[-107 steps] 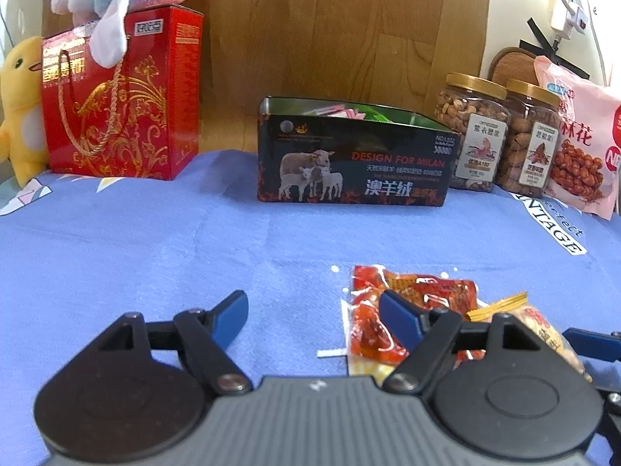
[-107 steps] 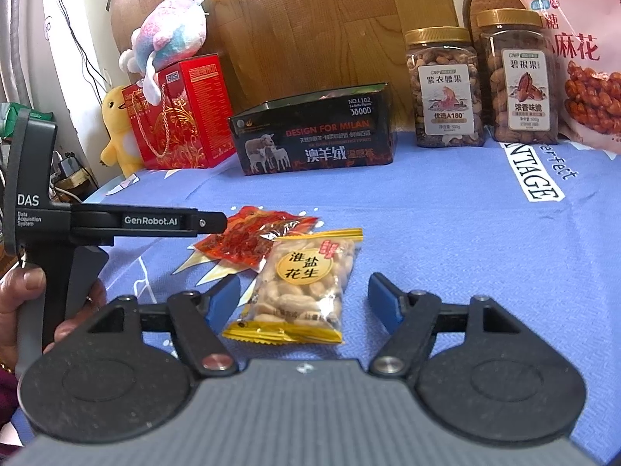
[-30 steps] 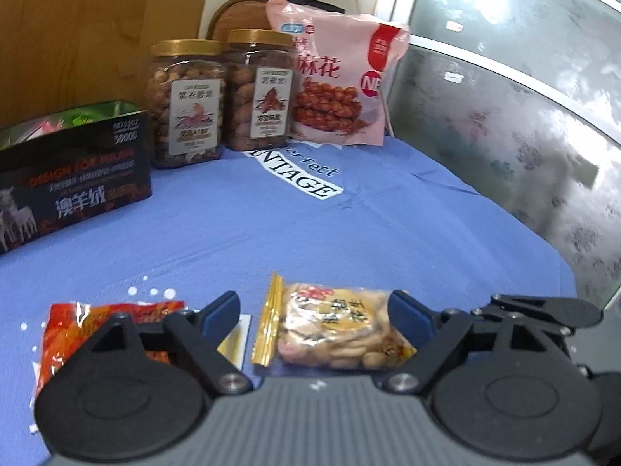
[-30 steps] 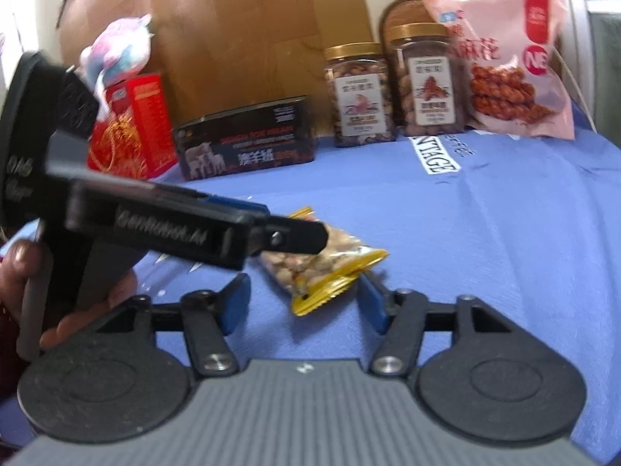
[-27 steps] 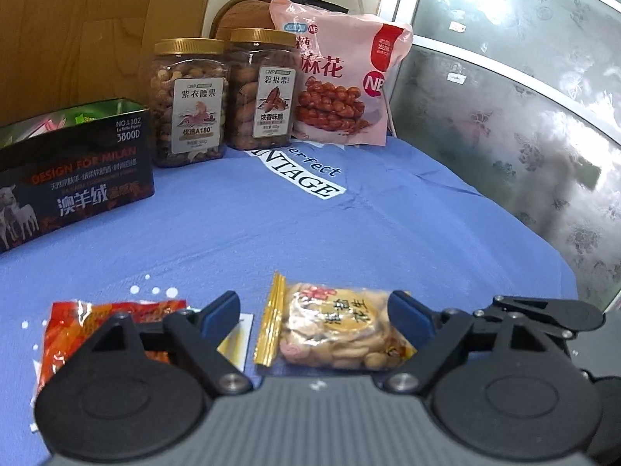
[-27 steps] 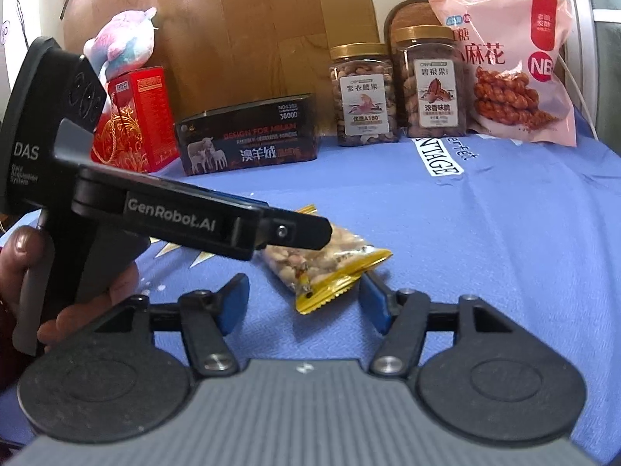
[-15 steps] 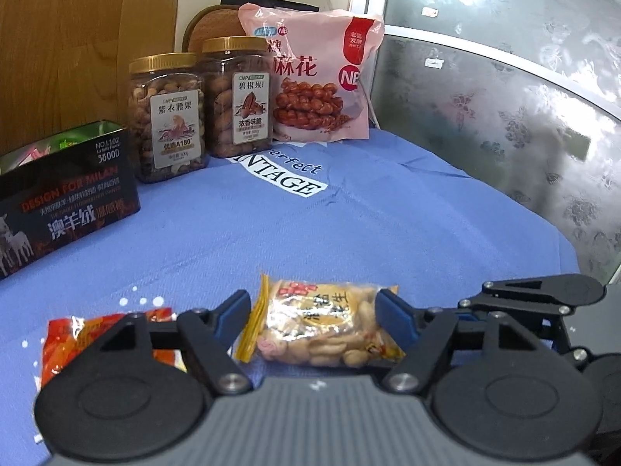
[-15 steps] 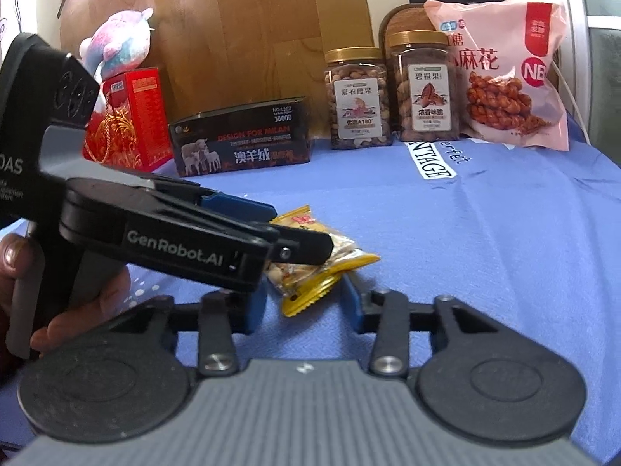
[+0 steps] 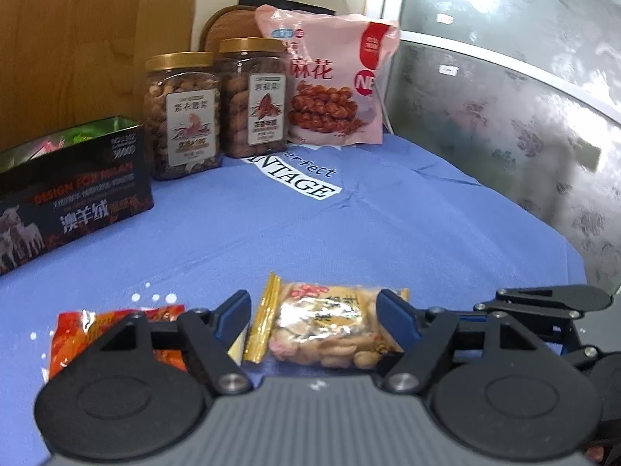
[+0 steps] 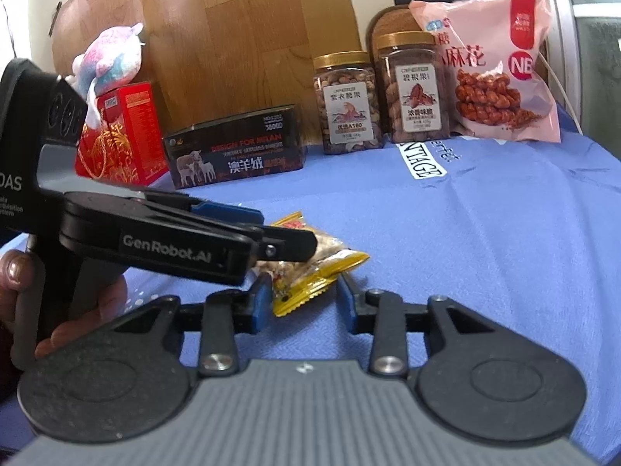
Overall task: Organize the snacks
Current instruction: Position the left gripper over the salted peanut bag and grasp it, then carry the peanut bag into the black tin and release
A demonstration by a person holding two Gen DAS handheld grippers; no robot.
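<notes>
Peanut packet (image 9: 330,326), formerly flat between spread jaws: right gripper (image 10: 302,297) now clamped on its yellow end; left gripper (image 9: 310,310) brackets it, pads apart.

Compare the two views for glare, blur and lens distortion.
Left wrist view: glare whitens the peanut packet; jar labels soft; frosted window bright and bowed by the fisheye. Right wrist view: sharper labels; black tin readable; left gripper blurred close up.

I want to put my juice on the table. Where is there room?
The blue cloth is bare between the peanut packet and the jars. The back edge is crowded with jars, pink bag, tin and red box.
</notes>
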